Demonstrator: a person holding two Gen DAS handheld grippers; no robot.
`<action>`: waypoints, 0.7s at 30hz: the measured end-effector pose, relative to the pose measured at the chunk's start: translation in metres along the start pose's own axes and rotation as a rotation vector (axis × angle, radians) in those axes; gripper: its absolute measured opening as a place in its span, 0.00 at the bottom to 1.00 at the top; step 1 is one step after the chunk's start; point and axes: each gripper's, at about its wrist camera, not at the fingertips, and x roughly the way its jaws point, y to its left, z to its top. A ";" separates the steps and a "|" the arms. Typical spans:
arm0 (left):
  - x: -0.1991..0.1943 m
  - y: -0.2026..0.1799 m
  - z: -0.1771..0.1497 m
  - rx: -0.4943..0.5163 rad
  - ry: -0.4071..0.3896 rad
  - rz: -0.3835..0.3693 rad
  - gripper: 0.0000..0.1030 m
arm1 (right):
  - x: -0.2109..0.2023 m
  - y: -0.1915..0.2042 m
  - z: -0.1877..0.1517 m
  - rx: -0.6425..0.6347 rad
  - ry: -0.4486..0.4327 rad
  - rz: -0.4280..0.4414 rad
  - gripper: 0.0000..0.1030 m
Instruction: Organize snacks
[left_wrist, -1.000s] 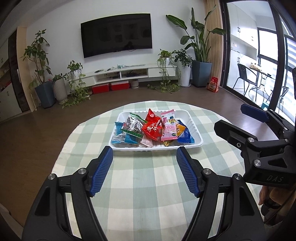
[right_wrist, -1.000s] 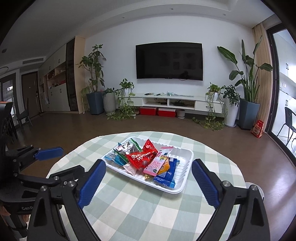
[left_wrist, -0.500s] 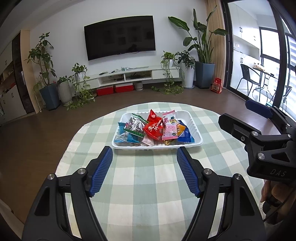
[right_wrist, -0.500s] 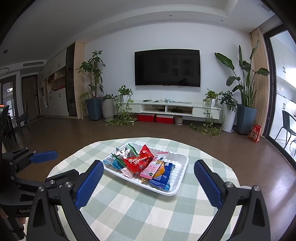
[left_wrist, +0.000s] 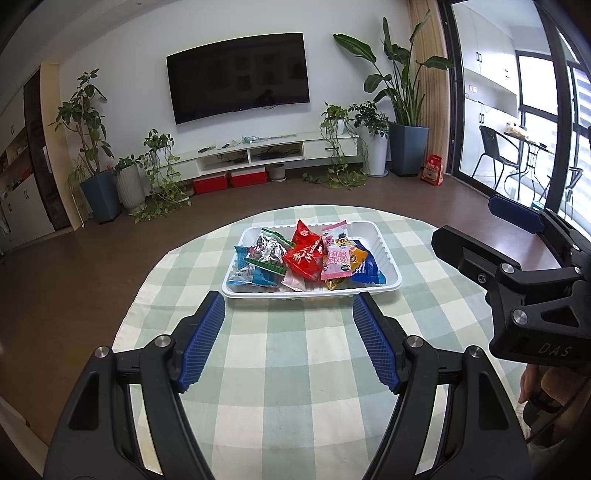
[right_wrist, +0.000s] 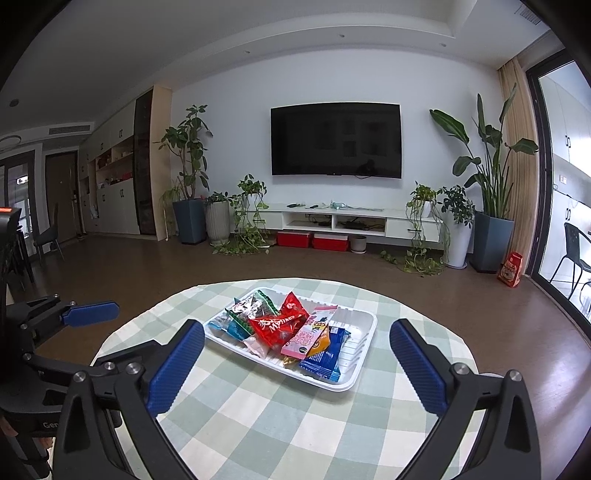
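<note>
both tongs, left (left_wrist: 288, 321) and right (right_wrist: 295, 354), hang spread apart and empty above the counter (left_wrist: 295, 369), aimed at the white tray (left_wrist: 388, 258). all the snacks (left_wrist: 303, 258) i can see lie heaped inside it, none loose on the checked cloth.

Both grippers hang side by side, level, the left gripper (left_wrist: 288, 339) and right gripper (right_wrist: 297, 363) each with jaws spread wide, holding nothing.
</note>
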 end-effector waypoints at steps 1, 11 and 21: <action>0.000 0.000 0.000 0.000 0.000 0.000 0.68 | 0.000 0.000 0.000 0.001 -0.001 0.000 1.00; -0.001 -0.002 0.000 0.001 0.000 0.002 0.68 | 0.001 0.000 -0.001 0.000 0.000 -0.002 1.00; -0.001 -0.003 -0.001 0.004 0.000 0.001 0.68 | 0.001 0.000 -0.001 0.000 -0.001 -0.001 1.00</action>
